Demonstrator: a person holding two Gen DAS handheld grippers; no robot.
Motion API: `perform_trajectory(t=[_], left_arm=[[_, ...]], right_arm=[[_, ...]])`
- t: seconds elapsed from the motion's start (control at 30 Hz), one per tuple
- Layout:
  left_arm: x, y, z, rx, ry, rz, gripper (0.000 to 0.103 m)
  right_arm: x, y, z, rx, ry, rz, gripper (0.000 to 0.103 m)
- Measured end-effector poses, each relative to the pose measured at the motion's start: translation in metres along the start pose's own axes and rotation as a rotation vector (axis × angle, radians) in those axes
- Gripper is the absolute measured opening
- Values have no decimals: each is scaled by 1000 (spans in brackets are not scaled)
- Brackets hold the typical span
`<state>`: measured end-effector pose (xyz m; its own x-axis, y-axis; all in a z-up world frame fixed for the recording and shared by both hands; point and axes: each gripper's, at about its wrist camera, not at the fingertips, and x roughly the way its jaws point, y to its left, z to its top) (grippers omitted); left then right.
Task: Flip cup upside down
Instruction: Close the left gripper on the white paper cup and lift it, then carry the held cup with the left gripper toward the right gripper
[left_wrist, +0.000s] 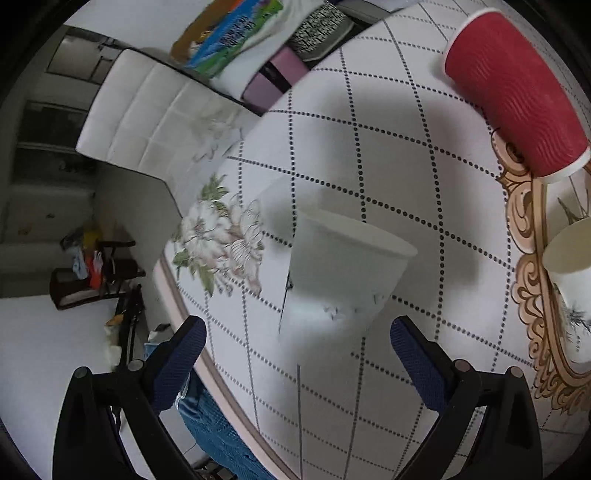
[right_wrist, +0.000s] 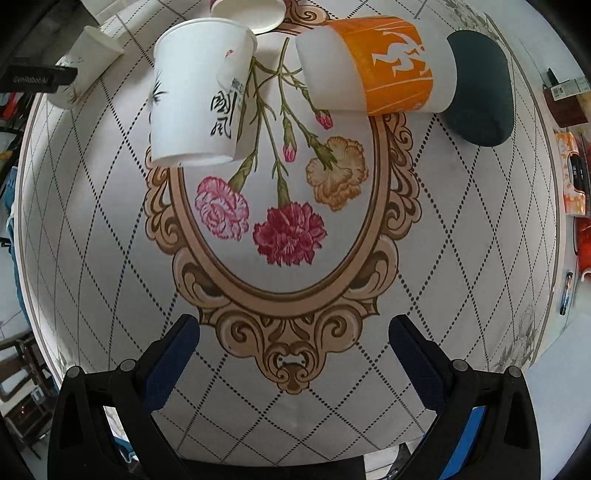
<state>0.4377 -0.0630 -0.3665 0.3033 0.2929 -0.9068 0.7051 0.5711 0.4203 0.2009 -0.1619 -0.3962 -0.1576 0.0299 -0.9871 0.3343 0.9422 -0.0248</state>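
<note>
In the left wrist view a white paper cup (left_wrist: 340, 273) stands upright on the patterned tablecloth, rim up, just ahead of my left gripper (left_wrist: 295, 363). The gripper is open and its blue-padded fingers (left_wrist: 177, 365) sit on either side of the cup's base without touching it. The same cup shows at the upper left of the right wrist view (right_wrist: 92, 59), beside the left gripper's body. My right gripper (right_wrist: 293, 360) is open and empty above the floral oval of the tablecloth (right_wrist: 291, 288).
A red ribbed cup (left_wrist: 517, 99) is at the upper right. A white cup with ink print (right_wrist: 199, 92), an orange-banded cup with dark lid (right_wrist: 399, 66) and another cup rim (right_wrist: 247, 14) lie beyond. A white chair (left_wrist: 147, 114) stands off the table edge.
</note>
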Motion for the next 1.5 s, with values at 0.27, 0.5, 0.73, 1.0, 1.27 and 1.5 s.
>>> perform_trajectory(t=[0.27,0.5,0.73,1.0,1.27,1.5], left_arm=[[18,-1,17,4,5,-107,69],[15,-7,19,-7,-20,-134,61],[4,-8,10,-77,-24,-169,61],[-19,-4,-22,-231,26,-260,61],[-56,-28,-70,-339,67,-315,61],[-96,-81,-115,-429,117,-388,61]], right_arm=[[-12,9,32,11,-5,1,103],[-17,11,39,16,-10,-12,103],[-26,3,31,22,-21,-28,103],[-46,-14,14,41,-39,-24,103],[-72,-34,-18,22,-72,-20,103],[-84,-55,-46,-14,-96,-8,103]])
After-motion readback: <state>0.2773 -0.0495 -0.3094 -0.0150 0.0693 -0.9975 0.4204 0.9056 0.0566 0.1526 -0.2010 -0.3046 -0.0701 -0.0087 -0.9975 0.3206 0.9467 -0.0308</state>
